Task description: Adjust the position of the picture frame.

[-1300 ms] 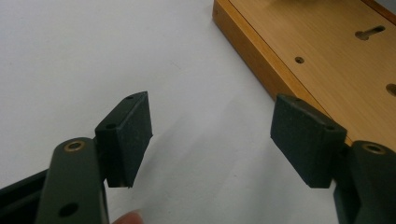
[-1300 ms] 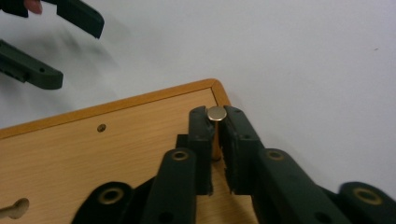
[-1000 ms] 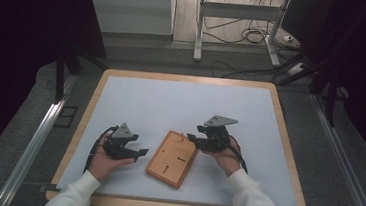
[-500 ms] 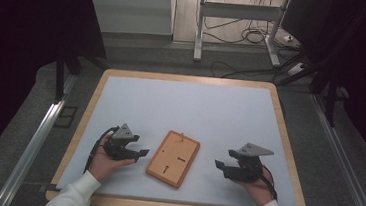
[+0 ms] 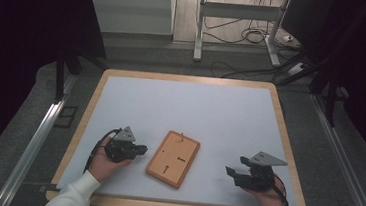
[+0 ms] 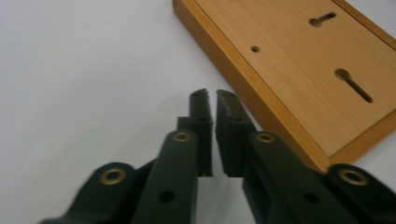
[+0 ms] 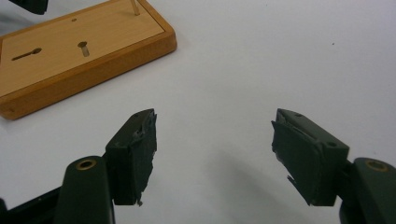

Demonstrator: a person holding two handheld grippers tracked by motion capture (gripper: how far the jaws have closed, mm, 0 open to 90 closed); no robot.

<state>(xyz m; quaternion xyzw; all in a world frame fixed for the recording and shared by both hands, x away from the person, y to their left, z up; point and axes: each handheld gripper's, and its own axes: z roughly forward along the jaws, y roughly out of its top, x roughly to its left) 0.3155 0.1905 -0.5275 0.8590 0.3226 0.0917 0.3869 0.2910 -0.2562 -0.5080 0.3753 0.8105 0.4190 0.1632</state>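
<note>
Between both hands on the table (image 5: 121, 92) lies the wooden plaque (image 5: 173, 158) (back up); left gripper (image 5: 139, 150) fingers nearly together, right gripper (image 5: 230, 173) fingers apart, best approaching its edges squarely.

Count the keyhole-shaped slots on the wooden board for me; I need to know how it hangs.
2. On the wooden board, one keyhole slot lies near the corner closest to the left claw; the other keyhole slot lies farther along the same face.
</note>
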